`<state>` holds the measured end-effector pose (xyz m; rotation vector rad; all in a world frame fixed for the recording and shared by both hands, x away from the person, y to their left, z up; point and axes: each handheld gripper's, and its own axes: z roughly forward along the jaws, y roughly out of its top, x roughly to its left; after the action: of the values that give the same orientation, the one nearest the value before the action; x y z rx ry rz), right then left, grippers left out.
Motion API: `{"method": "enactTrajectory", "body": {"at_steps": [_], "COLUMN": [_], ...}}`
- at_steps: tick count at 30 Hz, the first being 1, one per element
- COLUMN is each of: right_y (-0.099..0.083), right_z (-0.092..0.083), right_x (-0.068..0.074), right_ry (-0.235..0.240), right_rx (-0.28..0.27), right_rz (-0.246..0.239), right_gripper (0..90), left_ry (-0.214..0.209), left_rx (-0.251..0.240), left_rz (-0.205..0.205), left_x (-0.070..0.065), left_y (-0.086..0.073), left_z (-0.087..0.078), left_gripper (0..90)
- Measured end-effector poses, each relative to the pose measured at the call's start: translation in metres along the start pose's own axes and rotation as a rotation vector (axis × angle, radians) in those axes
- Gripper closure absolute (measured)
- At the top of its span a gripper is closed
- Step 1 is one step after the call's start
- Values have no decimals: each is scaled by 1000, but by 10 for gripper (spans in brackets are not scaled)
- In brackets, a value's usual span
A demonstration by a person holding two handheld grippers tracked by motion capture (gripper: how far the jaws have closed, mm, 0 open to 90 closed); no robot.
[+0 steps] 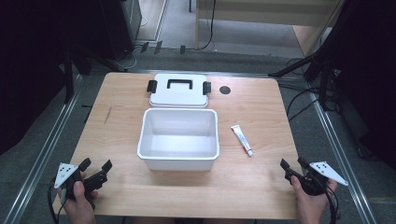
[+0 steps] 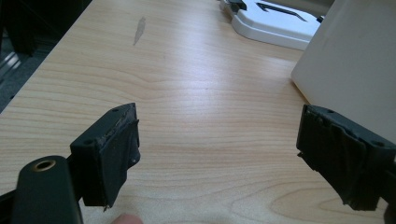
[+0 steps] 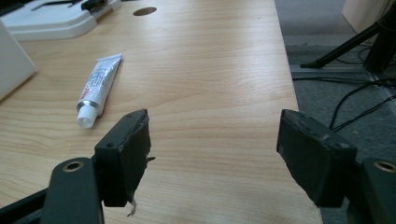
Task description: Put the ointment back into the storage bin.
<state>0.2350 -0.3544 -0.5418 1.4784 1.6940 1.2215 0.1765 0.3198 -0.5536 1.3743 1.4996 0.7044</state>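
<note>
The tube point(image 1: 242, 140) lies on the table point(image 1: 261, 107), just right of the white box point(image 1: 179, 161). R gripper point(image 1: 294, 164) is near it, jaws apart, empty. L gripper point(image 1: 96, 164) also apart.

A white box point(image 1: 178, 139) sits open in the middle of the bench, upright and empty, with rounded corners and a rolled rim. Its lid point(image 1: 179, 91) lies flat just behind it, top side up, white with a black handle in the middle and a black clasp at each end. A small white tube point(image 1: 242, 139) with printed lettering lies flat near the box's right side, apart from it, its white cap pointing toward the near edge.
</note>
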Motion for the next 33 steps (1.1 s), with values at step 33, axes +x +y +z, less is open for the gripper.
{"method": "enactTrajectory", "body": {"at_steps": [33], "right_y": [75], "right_z": [42], "right_x": [59], "right_ry": [-3], "right_rx": [910], "right_rz": [-313], "right_gripper": [199], "left_ry": [-1], "left_rx": [35], "left_rz": [-17], "left_x": [2], "left_y": [2], "left_z": [5], "left_gripper": [140]}}
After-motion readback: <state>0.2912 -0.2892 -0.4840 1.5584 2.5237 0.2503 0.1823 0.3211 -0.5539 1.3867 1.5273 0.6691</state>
